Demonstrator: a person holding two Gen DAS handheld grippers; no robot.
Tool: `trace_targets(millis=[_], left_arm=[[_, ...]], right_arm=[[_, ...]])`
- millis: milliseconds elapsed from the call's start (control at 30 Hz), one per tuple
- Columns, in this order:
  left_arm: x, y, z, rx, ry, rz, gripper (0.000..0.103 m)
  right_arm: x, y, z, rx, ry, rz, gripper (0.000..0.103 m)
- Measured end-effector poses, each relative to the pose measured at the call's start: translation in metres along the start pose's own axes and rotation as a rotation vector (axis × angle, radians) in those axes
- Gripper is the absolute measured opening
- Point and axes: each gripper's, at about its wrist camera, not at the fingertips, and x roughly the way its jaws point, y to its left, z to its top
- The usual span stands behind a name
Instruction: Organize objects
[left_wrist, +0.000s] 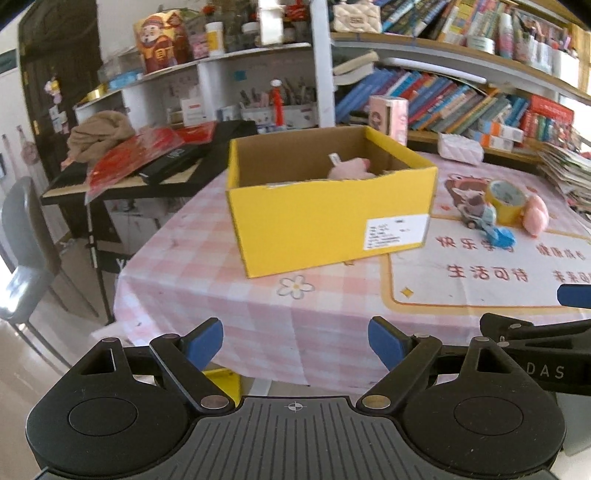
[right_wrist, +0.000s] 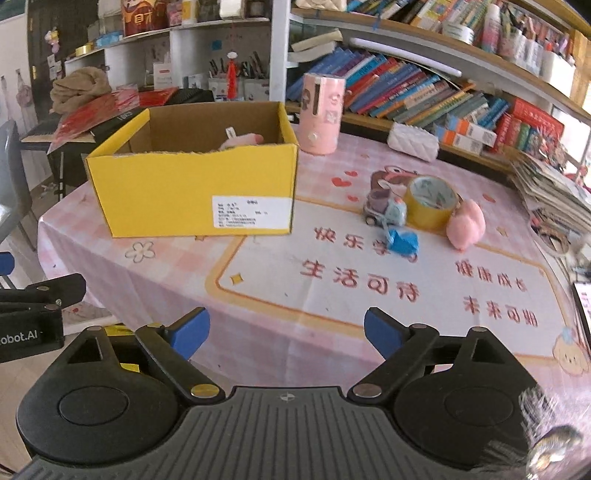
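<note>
Left gripper (left_wrist: 295, 345): jaws spread wide, nothing between them, hovering off the near edge of the tabletop (left_wrist: 207, 295), which wears a pink checked cloth. Right gripper (right_wrist: 286, 338): jaws likewise wide and empty, over the near edge beside the left one. Ahead of both, an open yellow cardboard box (right_wrist: 192, 184) with a white label stands on the cloth; a pink plush toy (right_wrist: 242, 141) lies inside, partly hidden by the wall. To the box's right, well apart from it, a cluster: small grey-and-blue toy car (right_wrist: 384, 211), blue toy piece (right_wrist: 403, 242), yellow roll of tape (right_wrist: 430, 205), second pink plush (right_wrist: 465, 223) touching the roll. Pink cylindrical container (right_wrist: 322, 112) stands upright behind the box's right corner.
</note>
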Motion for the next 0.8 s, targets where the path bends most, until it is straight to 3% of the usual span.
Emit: trace_targets(millis=[433, 800], left_arm=[[0.000, -0.036, 0.005, 0.075, -0.039, -0.155, 0.089], [0.016, -0.074, 0.016, 0.129, -0.049, -0.255, 0.089]], right_arm=[[-0.016, -0.036, -0.018, 0.093, 0.023, -0.154, 0.096], [-0.015, -0.071, -0.020, 0.152, 0.030, -0.194, 0.097]])
